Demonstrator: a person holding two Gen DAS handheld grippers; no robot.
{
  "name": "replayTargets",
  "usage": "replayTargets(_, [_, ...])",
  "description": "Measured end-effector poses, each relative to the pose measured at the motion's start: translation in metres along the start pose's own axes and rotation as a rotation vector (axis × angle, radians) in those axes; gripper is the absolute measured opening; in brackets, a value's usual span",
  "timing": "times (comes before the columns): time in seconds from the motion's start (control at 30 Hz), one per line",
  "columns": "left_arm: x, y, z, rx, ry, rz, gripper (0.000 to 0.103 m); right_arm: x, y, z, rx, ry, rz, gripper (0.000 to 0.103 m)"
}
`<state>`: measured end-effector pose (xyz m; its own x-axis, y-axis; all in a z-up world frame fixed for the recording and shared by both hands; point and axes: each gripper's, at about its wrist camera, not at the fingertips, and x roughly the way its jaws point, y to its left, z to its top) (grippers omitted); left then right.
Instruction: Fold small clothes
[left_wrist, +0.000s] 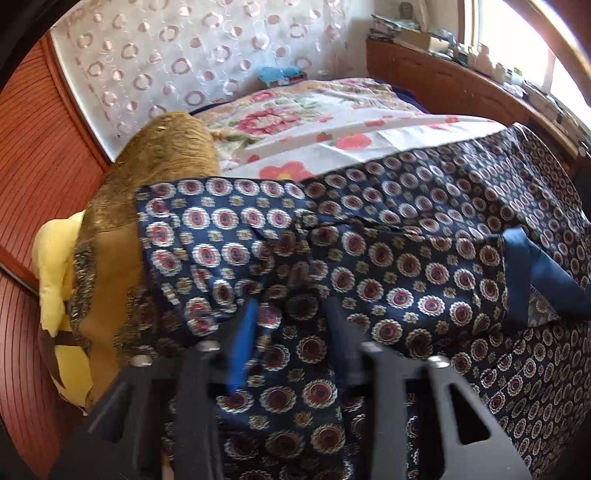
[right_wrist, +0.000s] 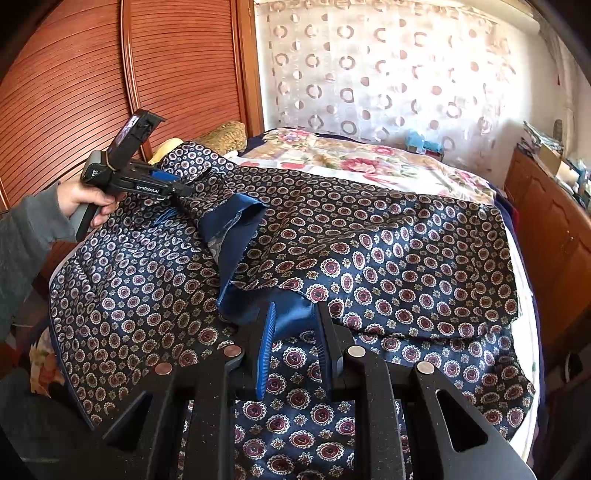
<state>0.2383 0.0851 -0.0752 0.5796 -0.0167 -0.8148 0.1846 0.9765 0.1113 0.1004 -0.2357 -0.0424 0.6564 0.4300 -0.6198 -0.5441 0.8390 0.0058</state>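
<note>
A navy garment with red and white medallions (right_wrist: 369, 258) lies spread over the bed and shows its plain blue lining (right_wrist: 236, 218) where a sleeve is turned. It also fills the left wrist view (left_wrist: 369, 240). My right gripper (right_wrist: 295, 314) has its jaws a little apart around a blue fold of the garment (right_wrist: 291, 314). My left gripper (left_wrist: 291, 306) is over the cloth with fabric between its fingers. From the right wrist view the left gripper (right_wrist: 184, 190) holds a raised part of the garment at the bed's left side.
A floral bedspread (left_wrist: 314, 122) covers the far bed. A gold cushion (left_wrist: 166, 155) and a yellow cloth (left_wrist: 55, 266) lie at the left edge. A wooden slatted wardrobe (right_wrist: 92, 81) stands left, a wooden cabinet (right_wrist: 546, 206) right, and a curtain (right_wrist: 388, 66) behind.
</note>
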Motion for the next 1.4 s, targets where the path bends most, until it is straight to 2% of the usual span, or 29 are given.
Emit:
replayTargets(0.03, [-0.004, 0.001, -0.001, -0.005, -0.015, -0.009, 0.015, 0.0, -0.001, 0.0, 0.002, -0.002, 0.001, 0.022])
replayTargets(0.07, [-0.01, 0.003, -0.003, -0.011, -0.035, -0.012, 0.009, 0.0, -0.001, 0.0, 0.003, -0.005, 0.0, 0.022])
replayTargets(0.13, [-0.025, 0.005, -0.008, -0.022, -0.086, 0.001, 0.005, 0.0, -0.001, -0.001, 0.006, -0.007, -0.002, 0.022])
replayTargets(0.23, [-0.049, 0.011, -0.023, -0.048, -0.154, 0.004, 0.004, 0.0, -0.004, -0.002, 0.013, -0.007, -0.007, 0.022])
replayTargets(0.4, [-0.097, 0.027, -0.071, -0.137, -0.283, -0.003, 0.004, -0.006, -0.013, -0.007, 0.04, -0.017, -0.024, 0.022])
replayTargets(0.47, [-0.107, 0.034, -0.091, -0.172, -0.309, 0.004, 0.004, -0.01, -0.019, -0.009, 0.054, -0.023, -0.034, 0.022])
replayTargets(0.6, [-0.112, 0.051, -0.124, -0.24, -0.3, 0.006, 0.004, -0.022, -0.032, -0.011, 0.081, -0.042, -0.061, 0.022])
replayTargets(0.63, [-0.112, 0.053, -0.129, -0.248, -0.299, 0.013, 0.006, -0.025, -0.034, -0.011, 0.086, -0.046, -0.066, 0.022])
replayTargets(0.73, [-0.112, 0.063, -0.14, -0.274, -0.286, -0.003, 0.023, -0.034, -0.043, -0.011, 0.101, -0.057, -0.091, 0.022])
replayTargets(0.9, [-0.123, 0.072, -0.144, -0.313, -0.326, -0.021, 0.036, -0.043, -0.058, -0.012, 0.104, -0.052, -0.157, 0.022])
replayTargets(0.97, [-0.127, 0.072, -0.143, -0.322, -0.338, -0.039, 0.037, -0.044, -0.062, -0.012, 0.11, -0.049, -0.178, 0.024])
replayTargets(1.1, [-0.132, 0.065, -0.14, -0.315, -0.348, -0.063, 0.037, -0.046, -0.073, -0.013, 0.13, -0.047, -0.213, 0.037])
replayTargets(1.2, [-0.13, 0.056, -0.139, -0.301, -0.346, -0.08, 0.037, -0.044, -0.083, -0.015, 0.153, -0.035, -0.243, 0.039])
replayTargets(1.3, [-0.123, 0.048, -0.136, -0.287, -0.332, -0.059, 0.037, -0.04, -0.091, -0.018, 0.177, -0.012, -0.266, 0.039])
replayTargets(1.4, [-0.114, 0.045, -0.135, -0.289, -0.309, -0.081, 0.037, -0.035, -0.098, -0.018, 0.208, 0.014, -0.274, 0.039])
